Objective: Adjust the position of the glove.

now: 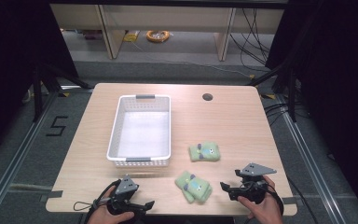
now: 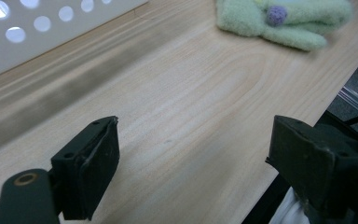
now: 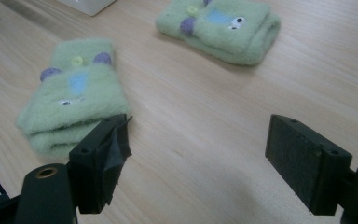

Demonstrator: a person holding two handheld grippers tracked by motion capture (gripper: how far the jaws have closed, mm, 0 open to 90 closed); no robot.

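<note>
Wooden table (image 1: 242, 116): near glove (image 3: 70, 107) beside right tool (image 3: 196, 154).

Two green mitts (image 1: 194, 186) (image 1: 204, 151) beside white basket (image 1: 140, 161).

Black "5" on the floor (image 1: 56, 126)

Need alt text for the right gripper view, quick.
Open right gripper hovers above the wooden table, jaws wide apart and empty. A folded green mitten lies beside one jaw; a second green mitten lies farther off.
</note>
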